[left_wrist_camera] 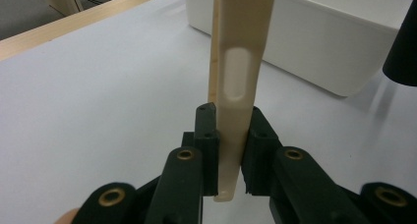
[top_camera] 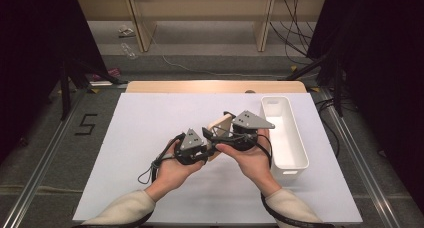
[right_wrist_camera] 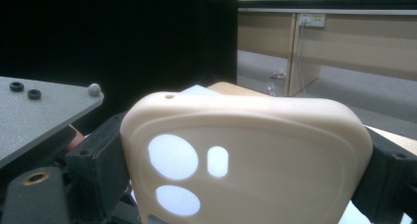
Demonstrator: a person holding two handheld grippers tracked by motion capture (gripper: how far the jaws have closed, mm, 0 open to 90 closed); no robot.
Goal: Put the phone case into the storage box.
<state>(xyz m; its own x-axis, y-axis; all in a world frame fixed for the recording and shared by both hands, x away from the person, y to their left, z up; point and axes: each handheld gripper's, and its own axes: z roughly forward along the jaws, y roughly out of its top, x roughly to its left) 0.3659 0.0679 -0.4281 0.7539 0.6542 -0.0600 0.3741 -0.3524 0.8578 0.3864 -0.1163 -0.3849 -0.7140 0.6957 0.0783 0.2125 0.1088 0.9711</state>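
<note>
Both my claws grip 1 phone case (top_camera: pixel 220 126).
White bin (top_camera: pixel 295 148) just right; left gripper (left_wrist_camera: pixel 230 153) clamps its edge, right gripper (right_wrist_camera: pixel 246 175) spans its width, hands level.

Cream phone case (right_wrist_camera: pixel 246 155), soft-looking, with rounded corners and camera cut-outs near one end. Held off the table (top_camera: pixel 150 138), standing on edge, thin edge with an oval side slot. Pinched between both grippers, just beside the white bin (top_camera: pixel 285 133).
</note>
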